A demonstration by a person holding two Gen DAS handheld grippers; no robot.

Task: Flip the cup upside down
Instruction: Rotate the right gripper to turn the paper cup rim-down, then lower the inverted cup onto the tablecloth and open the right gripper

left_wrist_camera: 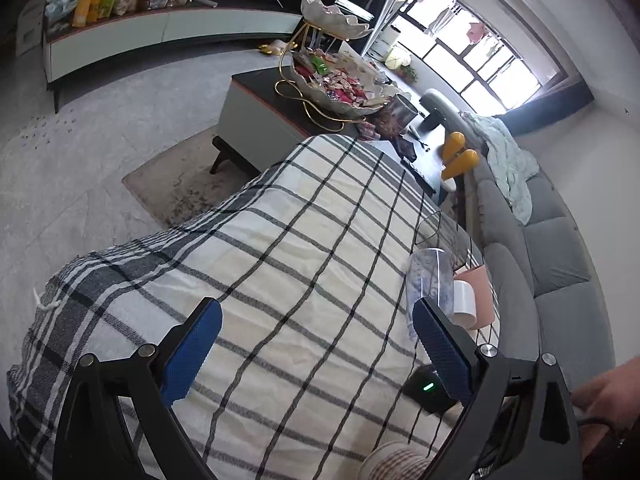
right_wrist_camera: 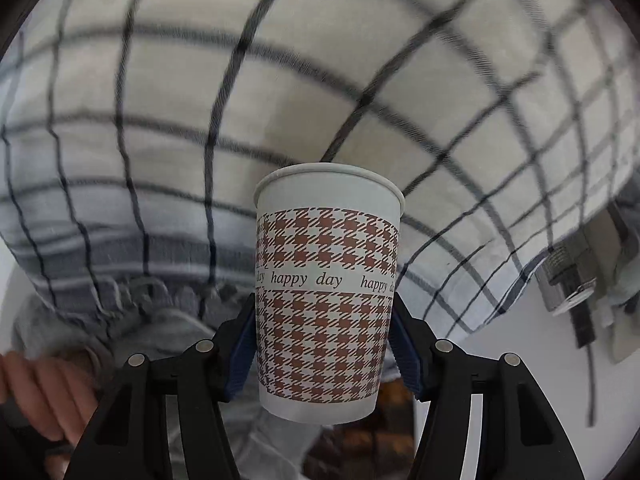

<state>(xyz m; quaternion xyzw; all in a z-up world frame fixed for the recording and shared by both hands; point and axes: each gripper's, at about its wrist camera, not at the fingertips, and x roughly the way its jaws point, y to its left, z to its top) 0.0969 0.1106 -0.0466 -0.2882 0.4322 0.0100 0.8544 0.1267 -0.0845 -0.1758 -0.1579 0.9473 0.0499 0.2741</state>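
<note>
A white paper cup (right_wrist_camera: pixel 326 296) with a brown houndstooth print and the words "happy day" sits between the blue pads of my right gripper (right_wrist_camera: pixel 322 344), which is shut on its lower body. The cup's rim points away from the camera toward the checked tablecloth (right_wrist_camera: pixel 160 120), and its base is nearest the lens. The view is blurred by motion. In the left wrist view the same cup (left_wrist_camera: pixel 396 460) shows at the bottom edge. My left gripper (left_wrist_camera: pixel 316 344) is open and empty above the checked cloth (left_wrist_camera: pixel 280 260).
A clear plastic cup (left_wrist_camera: pixel 430 284), a pink cup (left_wrist_camera: pixel 478 292) and a white roll (left_wrist_camera: pixel 464 300) stand at the cloth's right edge. A black device with a green light (left_wrist_camera: pixel 428 388) lies near the right finger. A grey sofa (left_wrist_camera: pixel 540 240) is beyond; a snack-laden side table (left_wrist_camera: pixel 280 96) is behind.
</note>
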